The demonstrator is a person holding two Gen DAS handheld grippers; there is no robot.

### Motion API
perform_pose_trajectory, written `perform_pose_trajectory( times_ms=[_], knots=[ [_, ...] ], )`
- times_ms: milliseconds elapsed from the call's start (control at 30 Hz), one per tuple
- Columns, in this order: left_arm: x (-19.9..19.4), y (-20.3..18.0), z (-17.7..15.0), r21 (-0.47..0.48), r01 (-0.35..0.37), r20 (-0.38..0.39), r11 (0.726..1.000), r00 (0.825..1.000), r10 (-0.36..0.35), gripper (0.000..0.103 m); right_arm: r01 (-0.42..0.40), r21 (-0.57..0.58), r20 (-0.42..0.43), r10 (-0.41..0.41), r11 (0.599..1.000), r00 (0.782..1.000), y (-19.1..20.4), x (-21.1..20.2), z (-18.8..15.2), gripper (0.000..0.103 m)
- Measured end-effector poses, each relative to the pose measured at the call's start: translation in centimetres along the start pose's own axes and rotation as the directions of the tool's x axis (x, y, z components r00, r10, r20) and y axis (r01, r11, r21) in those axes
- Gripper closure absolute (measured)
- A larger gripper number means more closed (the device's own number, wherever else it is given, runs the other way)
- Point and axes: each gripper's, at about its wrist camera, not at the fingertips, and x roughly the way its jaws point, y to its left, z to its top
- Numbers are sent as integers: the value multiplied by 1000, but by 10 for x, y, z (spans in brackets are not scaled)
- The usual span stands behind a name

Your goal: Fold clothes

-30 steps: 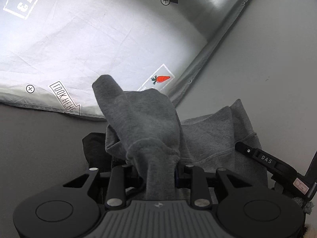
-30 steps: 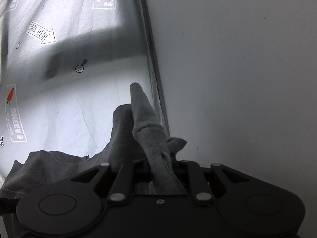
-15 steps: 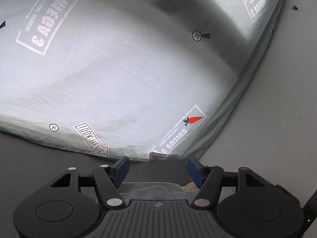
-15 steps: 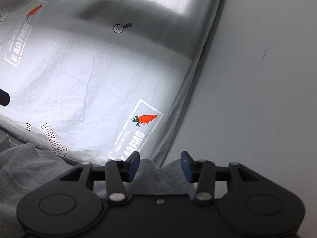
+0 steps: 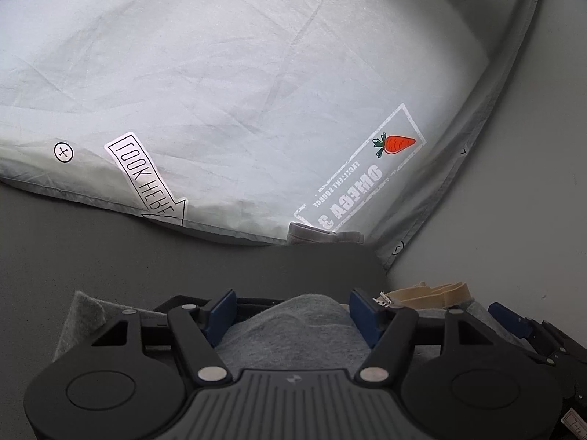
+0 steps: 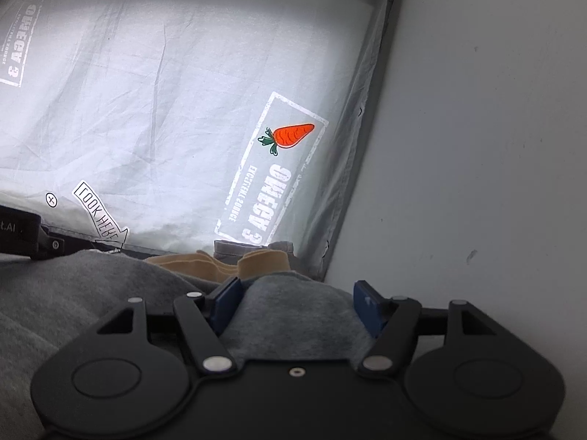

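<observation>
A grey sweatshirt (image 5: 293,326) lies low under both grippers, by the near corner of a pale printed sheet (image 5: 238,91). My left gripper (image 5: 291,317) is open, its blue-padded fingers apart over a fold of the grey cloth, gripping nothing. In the right wrist view the same garment (image 6: 91,293) spreads to the left, and my right gripper (image 6: 299,306) is open above a hump of it. A beige strap-like piece (image 6: 227,262) lies just beyond the fingers.
The sheet (image 6: 165,91) carries a carrot print (image 6: 290,135) and a "LOOK HERE" arrow (image 5: 146,179). A dark grey pad (image 5: 183,260) lies before the left gripper. A pale bare surface (image 6: 477,146) runs along the right. The other gripper shows at the left edge (image 6: 22,231).
One second ago both grippers were shut on raised folds of the grey sweatshirt. They have let go and opened, and the cloth has dropped flat under them.
</observation>
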Motion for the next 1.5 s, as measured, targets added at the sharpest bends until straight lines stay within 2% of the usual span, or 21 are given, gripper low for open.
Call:
perform_pose_trajectory(
  times_ms=[133,200,300,333,433,500,567,633,667,800,867,933,1033,1133,1233,1367,1500],
  knots=[
    [0,-4,10,33,5,-48,999,999,-4,29,16,8,-18,-16,1000,1000,-1,0,5,30],
    [-14,-9,20,68,-13,-50,998,999,16,22,32,-1,-39,-32,999,999,0,-5,15,27],
    [-65,-14,34,87,3,27,996,1000,-5,11,75,-7,-21,-75,997,997,-2,-30,32,17],
    [-84,-14,38,84,17,50,996,999,-21,4,86,-9,-5,-87,996,996,-3,-41,38,13],
    [-149,-17,46,107,69,75,992,994,-78,1,69,-6,51,-69,998,996,-16,-86,54,7],
    [-195,-25,44,137,70,111,988,990,-86,0,55,-3,93,-54,998,994,-22,-120,61,4],
    [-244,-35,34,143,52,184,988,980,-78,0,19,42,147,-25,999,989,-36,-159,64,2],
    [-292,-35,22,112,30,266,993,962,-59,0,-58,121,191,34,991,981,-78,-192,57,1],
    [-313,-33,17,100,19,291,995,955,-48,0,-107,155,199,75,982,977,-85,-205,55,1],
    [-388,-2,7,103,-70,290,992,956,37,0,-272,255,219,218,928,951,-80,-249,49,0],
    [-425,25,3,91,-122,289,988,953,91,0,-338,284,243,274,897,930,-69,-269,44,0],
    [-466,57,4,79,-136,285,988,952,108,0,-381,303,244,315,874,917,-52,-284,39,0],
    [-530,99,9,76,-180,291,981,945,150,0,-393,332,172,354,858,919,-18,-295,35,0],
    [-582,129,12,55,-180,317,982,936,153,0,-416,335,156,385,846,910,18,-318,30,0],
    [-640,160,18,74,-173,333,982,933,139,0,-418,298,163,386,858,908,59,-351,30,0],
    [-727,215,26,162,-140,307,977,948,85,0,-414,295,167,380,861,910,120,-395,32,0],
    [-797,271,27,172,-209,279,963,947,156,0,-391,357,155,360,848,920,187,-436,26,0]
  ],
)
